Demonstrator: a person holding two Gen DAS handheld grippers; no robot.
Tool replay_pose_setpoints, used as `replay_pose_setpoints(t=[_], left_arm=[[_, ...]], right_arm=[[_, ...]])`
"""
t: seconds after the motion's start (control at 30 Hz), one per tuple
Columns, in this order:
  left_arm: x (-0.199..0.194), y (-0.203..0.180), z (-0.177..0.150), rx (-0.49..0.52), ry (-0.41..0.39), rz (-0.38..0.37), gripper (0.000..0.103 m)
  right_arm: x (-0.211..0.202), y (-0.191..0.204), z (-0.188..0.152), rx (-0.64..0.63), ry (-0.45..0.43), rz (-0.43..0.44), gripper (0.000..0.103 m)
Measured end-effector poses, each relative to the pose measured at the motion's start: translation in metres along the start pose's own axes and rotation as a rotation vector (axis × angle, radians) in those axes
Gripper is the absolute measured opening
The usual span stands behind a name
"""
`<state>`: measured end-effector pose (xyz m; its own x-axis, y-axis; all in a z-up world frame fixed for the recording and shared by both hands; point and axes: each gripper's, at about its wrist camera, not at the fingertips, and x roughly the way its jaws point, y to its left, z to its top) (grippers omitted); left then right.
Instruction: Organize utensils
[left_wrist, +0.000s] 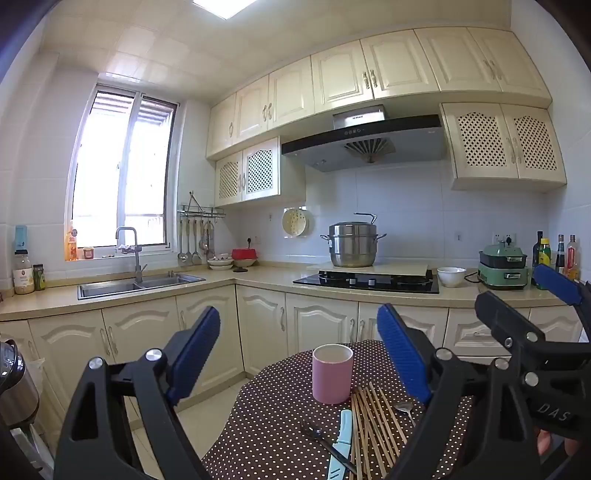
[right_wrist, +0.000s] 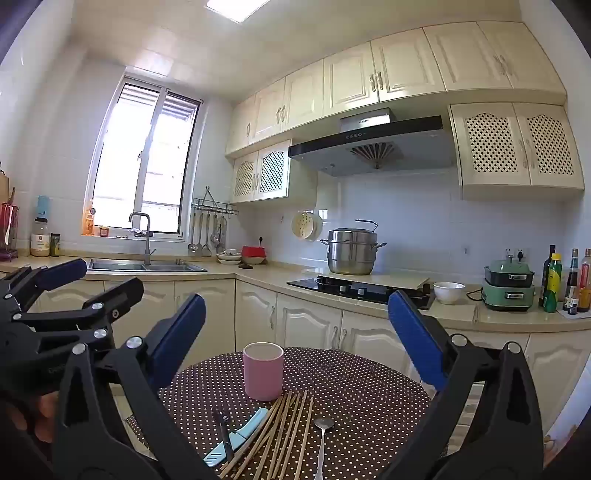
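Note:
A pink cup (left_wrist: 331, 373) (right_wrist: 263, 370) stands upright on a round table with a brown polka-dot cloth (left_wrist: 280, 413) (right_wrist: 362, 384). In front of it lie several wooden chopsticks (left_wrist: 373, 424) (right_wrist: 284, 432), a light blue knife (left_wrist: 341, 443) (right_wrist: 238, 437), a dark fork (left_wrist: 317, 435) (right_wrist: 222, 424) and a metal spoon (left_wrist: 404, 408) (right_wrist: 323, 432). My left gripper (left_wrist: 299, 350) is open and empty above the table. My right gripper (right_wrist: 295, 332) is open and empty beside it, and shows at the right of the left wrist view (left_wrist: 524, 295).
Cream kitchen cabinets (left_wrist: 207, 332) run behind the table, with a sink (left_wrist: 136, 284), a hob (left_wrist: 369, 282) carrying a steel pot (left_wrist: 352, 245), a white bowl (left_wrist: 450, 276) and bottles (right_wrist: 565, 280). A steel appliance (left_wrist: 14, 387) stands at the far left.

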<state>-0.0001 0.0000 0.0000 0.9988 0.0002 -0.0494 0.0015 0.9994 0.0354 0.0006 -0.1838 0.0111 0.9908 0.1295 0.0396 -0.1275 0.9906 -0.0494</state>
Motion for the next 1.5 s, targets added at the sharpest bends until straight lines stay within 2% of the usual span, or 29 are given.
replay_pose_setpoints(t=[1.5], left_arm=[[0.0036,-0.0006,-0.0033,-0.001,0.006,0.003,0.085]], right_arm=[[0.0033,-0.0022,-0.0017,0.008,0.021,0.000,0.097]])
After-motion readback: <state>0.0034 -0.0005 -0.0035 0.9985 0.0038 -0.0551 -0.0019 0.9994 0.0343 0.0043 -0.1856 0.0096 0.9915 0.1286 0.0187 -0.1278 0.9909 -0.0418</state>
